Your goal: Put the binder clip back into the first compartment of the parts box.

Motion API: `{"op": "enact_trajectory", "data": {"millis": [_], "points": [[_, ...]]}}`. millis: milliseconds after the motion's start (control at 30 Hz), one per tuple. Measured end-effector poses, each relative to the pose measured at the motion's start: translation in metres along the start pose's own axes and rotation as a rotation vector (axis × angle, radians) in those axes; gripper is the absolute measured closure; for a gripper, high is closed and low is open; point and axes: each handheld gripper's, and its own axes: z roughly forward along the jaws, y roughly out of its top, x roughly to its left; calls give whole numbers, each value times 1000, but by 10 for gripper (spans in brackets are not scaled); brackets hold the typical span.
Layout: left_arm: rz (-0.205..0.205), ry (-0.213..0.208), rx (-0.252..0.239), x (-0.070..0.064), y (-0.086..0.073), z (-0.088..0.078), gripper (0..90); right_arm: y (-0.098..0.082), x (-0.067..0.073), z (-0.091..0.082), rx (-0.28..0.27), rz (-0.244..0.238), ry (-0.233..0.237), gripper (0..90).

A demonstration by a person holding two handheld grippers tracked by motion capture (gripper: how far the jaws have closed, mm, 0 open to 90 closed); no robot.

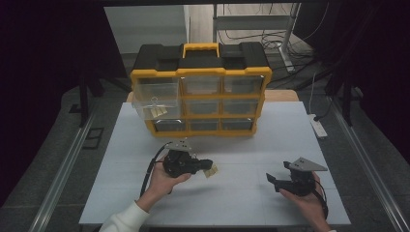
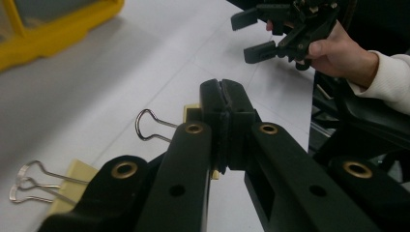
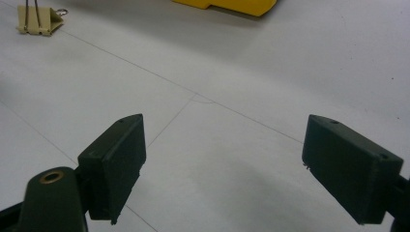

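Note:
My left gripper (image 1: 204,166) hovers over the white table (image 1: 241,145) in front of the organizer, shut on a cream binder clip (image 1: 211,171). In the left gripper view the jaws (image 2: 223,89) are pressed together on that clip (image 2: 191,112), and its wire handle (image 2: 147,126) sticks out to the left. A second cream binder clip (image 2: 72,176) shows lower left in that view. My right gripper (image 1: 273,181) rests low at the right with its jaws wide open (image 3: 225,169) and nothing between them. A cream clip (image 3: 36,21) shows far off in the right gripper view.
A yellow and black drawer organizer (image 1: 200,92) stands at the back of the table. Its top-left clear drawer (image 1: 157,99) is pulled out and holds binder clips (image 1: 157,110). A power strip (image 1: 319,126) lies off the table's right edge. The other hand and gripper (image 2: 285,29) show in the left gripper view.

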Motion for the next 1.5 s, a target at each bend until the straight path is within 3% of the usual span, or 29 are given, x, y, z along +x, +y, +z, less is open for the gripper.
{"op": "enact_trajectory", "data": {"millis": [400,1500], "points": [[28,11,-78,-14,12,-26,892,0,0,0,-2,0,0,160],[79,83,-231,-29,27,-84,893,0,0,-1,-9,4,-5,160]]}}
